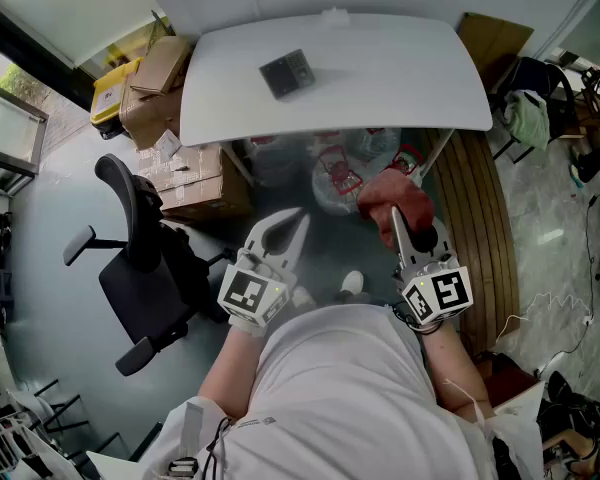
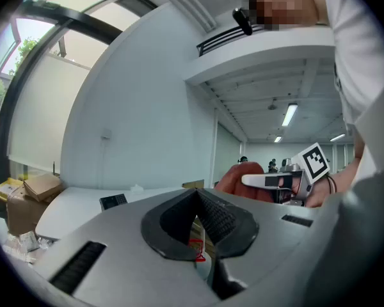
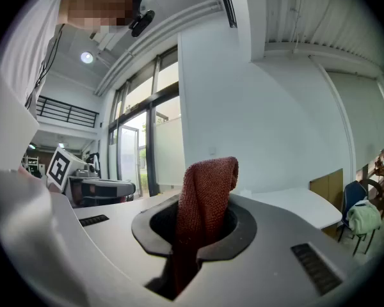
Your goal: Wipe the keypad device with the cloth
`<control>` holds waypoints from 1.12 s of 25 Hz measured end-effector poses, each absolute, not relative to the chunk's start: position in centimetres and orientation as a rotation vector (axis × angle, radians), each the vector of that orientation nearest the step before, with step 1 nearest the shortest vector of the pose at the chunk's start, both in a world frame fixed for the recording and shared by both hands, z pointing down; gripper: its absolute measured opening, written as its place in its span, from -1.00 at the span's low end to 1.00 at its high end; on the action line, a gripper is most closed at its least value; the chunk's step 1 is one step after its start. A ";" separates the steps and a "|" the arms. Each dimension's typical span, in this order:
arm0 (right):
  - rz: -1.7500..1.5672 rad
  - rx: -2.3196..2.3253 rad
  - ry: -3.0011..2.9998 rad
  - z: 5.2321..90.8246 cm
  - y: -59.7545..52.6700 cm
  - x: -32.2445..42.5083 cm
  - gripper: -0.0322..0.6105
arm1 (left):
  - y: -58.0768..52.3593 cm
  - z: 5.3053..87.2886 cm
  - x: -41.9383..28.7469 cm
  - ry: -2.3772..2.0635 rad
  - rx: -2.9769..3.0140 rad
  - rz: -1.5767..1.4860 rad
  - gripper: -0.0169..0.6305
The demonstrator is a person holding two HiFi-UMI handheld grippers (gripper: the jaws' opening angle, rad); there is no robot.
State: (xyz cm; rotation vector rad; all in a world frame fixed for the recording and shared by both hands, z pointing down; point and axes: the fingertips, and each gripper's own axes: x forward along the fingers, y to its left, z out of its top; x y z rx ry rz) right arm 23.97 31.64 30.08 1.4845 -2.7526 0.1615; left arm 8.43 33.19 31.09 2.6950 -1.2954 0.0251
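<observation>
Right claw point(image 1: 396, 218) clamps the red cloth point(image 3: 208, 190); left claw point(image 2: 197, 196) closed tight, holding nothing.

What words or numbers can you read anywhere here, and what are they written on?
No text can be read in any view.
keypad device: keys too small to read.
cardboard boxes: labels too small to read.
bags: red print, blurred.
marker cubes: black-and-white square patterns, no letters.
</observation>
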 end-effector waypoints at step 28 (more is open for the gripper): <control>0.334 1.494 -2.807 32.4 27.5 30.7 -0.73 | 28.5 32.7 14.9 -1.328 2.647 0.081 -0.91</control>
